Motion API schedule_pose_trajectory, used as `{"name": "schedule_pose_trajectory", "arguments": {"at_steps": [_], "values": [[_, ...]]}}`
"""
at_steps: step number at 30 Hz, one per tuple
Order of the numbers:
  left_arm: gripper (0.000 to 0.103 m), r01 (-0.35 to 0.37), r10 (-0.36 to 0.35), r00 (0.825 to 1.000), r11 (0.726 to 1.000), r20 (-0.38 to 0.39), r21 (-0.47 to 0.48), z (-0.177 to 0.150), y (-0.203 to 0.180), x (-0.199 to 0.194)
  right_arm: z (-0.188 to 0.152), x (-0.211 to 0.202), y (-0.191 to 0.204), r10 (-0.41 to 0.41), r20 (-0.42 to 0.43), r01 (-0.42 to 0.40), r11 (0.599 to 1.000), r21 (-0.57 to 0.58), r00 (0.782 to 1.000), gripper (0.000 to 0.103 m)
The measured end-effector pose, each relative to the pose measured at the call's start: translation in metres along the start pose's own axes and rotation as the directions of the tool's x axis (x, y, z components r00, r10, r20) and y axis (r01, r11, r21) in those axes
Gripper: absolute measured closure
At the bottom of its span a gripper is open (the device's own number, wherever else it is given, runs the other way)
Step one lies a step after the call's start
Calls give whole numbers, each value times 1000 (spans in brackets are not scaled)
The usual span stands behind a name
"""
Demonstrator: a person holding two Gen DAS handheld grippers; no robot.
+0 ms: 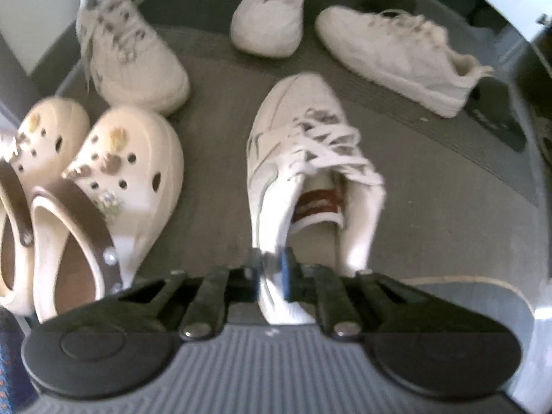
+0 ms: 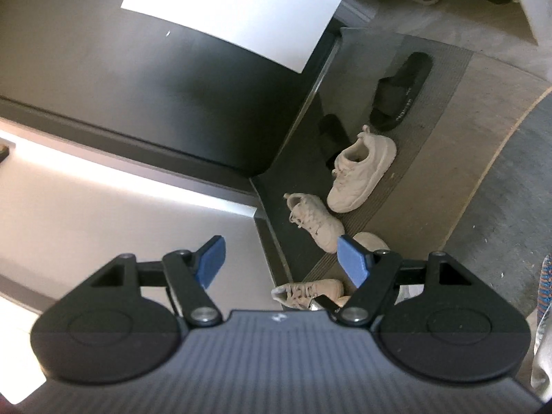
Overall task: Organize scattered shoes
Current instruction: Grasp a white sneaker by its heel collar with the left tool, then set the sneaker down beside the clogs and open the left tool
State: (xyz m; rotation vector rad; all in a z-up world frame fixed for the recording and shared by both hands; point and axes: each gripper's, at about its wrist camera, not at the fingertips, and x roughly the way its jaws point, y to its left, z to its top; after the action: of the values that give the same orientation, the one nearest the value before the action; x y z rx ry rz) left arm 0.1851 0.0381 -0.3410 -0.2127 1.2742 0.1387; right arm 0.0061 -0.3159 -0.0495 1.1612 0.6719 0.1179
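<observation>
My left tool (image 1: 274, 264) pinched the white laced leather sneaker's (image 1: 296, 158) heel collar; my right tool (image 2: 281, 262) hung spread, empty; next, setting it beside its mate.

Cut off, covered or blurred shoes

Beyond the laced white leather sneaker (image 1: 293, 172), a white high-top (image 1: 269, 10) is cropped at the top edge; left, the outer cream perforated clog (image 1: 38, 145) leaves the frame; everything is motion-blurred.

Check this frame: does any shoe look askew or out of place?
Yes. The white sneakers lie scattered, toes pointing different ways, unlike the cream clogs paired side by side. The left gripper pinches one sneaker's heel. One black slide sits apart.
</observation>
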Motion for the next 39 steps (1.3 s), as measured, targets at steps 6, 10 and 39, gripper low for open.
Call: {"name": "schedule_pose_trajectory", "arguments": {"at_steps": [6, 10, 39], "values": [[79, 13, -16, 999, 998, 43, 64, 8, -10, -21, -1, 5, 6, -15, -15, 15, 999, -35, 1000, 28], [53, 21, -32, 995, 994, 97, 112, 20, -23, -50, -3, 5, 9, -25, -14, 24, 998, -67, 1000, 28], [0, 123, -151, 932, 987, 331, 103, 20, -8, -396, -41, -5, 32, -92, 31, 97, 957, -274, 995, 28]]}}
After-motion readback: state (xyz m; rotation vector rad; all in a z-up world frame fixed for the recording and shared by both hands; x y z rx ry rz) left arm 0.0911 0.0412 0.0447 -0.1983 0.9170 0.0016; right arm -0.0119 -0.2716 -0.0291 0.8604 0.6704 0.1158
